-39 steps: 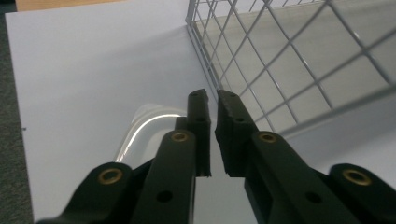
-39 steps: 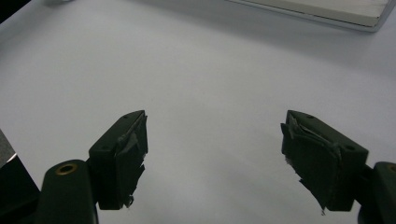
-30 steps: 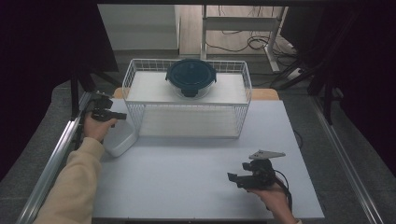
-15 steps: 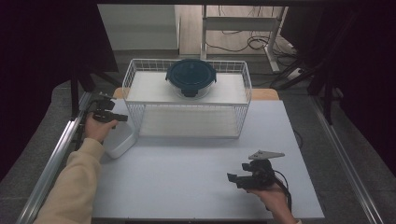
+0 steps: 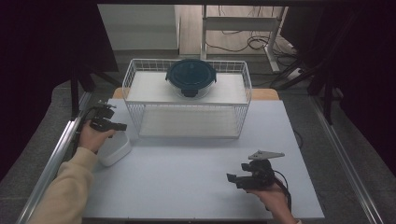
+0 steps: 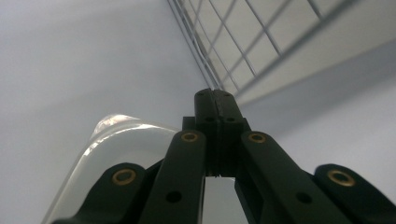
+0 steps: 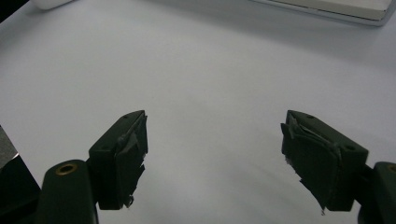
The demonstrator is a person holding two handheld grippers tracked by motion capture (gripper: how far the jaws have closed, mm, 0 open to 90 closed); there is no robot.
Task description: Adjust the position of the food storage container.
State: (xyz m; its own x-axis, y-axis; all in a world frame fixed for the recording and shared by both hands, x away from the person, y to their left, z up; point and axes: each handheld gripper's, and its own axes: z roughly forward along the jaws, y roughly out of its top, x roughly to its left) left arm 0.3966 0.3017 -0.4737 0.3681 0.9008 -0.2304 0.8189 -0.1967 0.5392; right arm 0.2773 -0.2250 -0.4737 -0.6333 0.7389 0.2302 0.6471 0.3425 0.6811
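Two grippers were on the table (image 5: 196, 177) in the high view. Left gripper (image 5: 122, 126) sat at the left edge, jaws clenched with nothing between them, tip pointing toward the wire basket (image 5: 187, 100). White container (image 5: 114, 149) sat right under and just behind those jaws, on the table, beside the basket's left front corner, outside it. Round lidded bowl (image 5: 191, 77) with a dark lid rested on the basket's top shelf, well beyond both sets of jaws. Right gripper (image 5: 229, 178) lay near the front right, far from the container.

Left gripper view: jaws pressed together, empty; container's clear rim (image 6: 116, 128) showed below and left of the jaws, apparently not gripped. Basket mesh (image 6: 243, 51) rose just ahead and right of the jaw tips.

Right gripper view: jaws released, wide apart, bare table (image 7: 210, 93) between them, nothing held. White container edge (image 7: 51, 3) sat far ahead, left of the jaws.

Progress, judged: early. Container not grasped, not lifted, not in the basket. Left: open the jaws, take the container, move it; right gripper idle.
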